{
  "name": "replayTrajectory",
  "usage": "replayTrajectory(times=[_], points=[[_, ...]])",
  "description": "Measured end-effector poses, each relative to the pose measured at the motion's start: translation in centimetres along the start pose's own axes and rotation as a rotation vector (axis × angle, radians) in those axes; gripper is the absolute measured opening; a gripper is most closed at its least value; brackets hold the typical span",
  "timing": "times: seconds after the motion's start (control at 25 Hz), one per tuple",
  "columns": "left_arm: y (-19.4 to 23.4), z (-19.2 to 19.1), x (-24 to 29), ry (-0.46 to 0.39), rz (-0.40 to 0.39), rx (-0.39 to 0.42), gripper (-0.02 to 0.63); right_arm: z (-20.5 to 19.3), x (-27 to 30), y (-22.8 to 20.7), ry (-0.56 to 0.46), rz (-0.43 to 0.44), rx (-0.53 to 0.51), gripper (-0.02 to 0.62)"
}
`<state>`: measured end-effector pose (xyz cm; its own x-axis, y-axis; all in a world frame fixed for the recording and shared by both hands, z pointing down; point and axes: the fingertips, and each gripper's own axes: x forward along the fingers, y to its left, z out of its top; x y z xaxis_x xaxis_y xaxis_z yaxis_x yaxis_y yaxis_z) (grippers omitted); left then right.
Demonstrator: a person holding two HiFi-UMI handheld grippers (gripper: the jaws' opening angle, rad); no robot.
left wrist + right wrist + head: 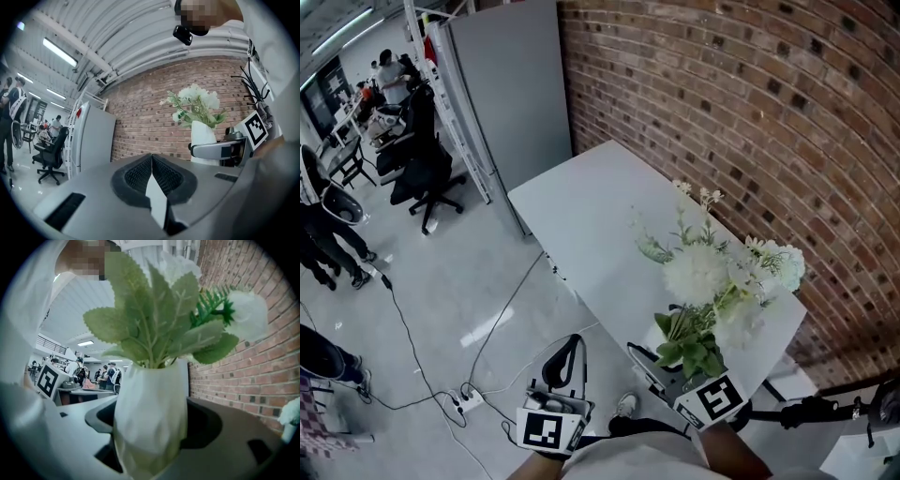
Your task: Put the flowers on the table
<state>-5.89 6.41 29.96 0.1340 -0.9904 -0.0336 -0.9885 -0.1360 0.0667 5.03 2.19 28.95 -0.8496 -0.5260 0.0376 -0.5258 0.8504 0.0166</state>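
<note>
White vase [150, 408] of flowers [703, 274] stands upright, clamped in your right tongs [667, 367] over the tabletop's [581, 216] near end; left tongs [152, 176] are pressed together, empty.

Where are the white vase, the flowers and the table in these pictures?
white vase [150, 418]: right gripper view, its faceted body.
flowers [696, 274]: head view, the large white bloom.
table [586, 211]: head view, bare white top.

White vase [149, 399] clamped in right tongs [152, 423], leafy flowers [154, 319], brick wall [243, 369]
</note>
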Motion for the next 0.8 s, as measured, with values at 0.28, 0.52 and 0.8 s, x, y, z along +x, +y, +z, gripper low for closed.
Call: replayTrajectory(times=[0.28,0.52,0.8], points=[[-0.6,-0.2,2.9,0.001,-0.009,0.003,0.008,0.1,1.2,-2.2,-0.014,0.009,-0.01,0.373],[0.3,-0.4,4.2,0.016,-0.019,0.001,0.008,-0.2,2.7,-3.0,-0.015,-0.013,-0.018,0.373],[3.1,-0.5,7.1,0.011,-0.049,0.024,0.008,-1.2,5.7,-4.4,-0.011,-0.077,-0.024,0.373]])
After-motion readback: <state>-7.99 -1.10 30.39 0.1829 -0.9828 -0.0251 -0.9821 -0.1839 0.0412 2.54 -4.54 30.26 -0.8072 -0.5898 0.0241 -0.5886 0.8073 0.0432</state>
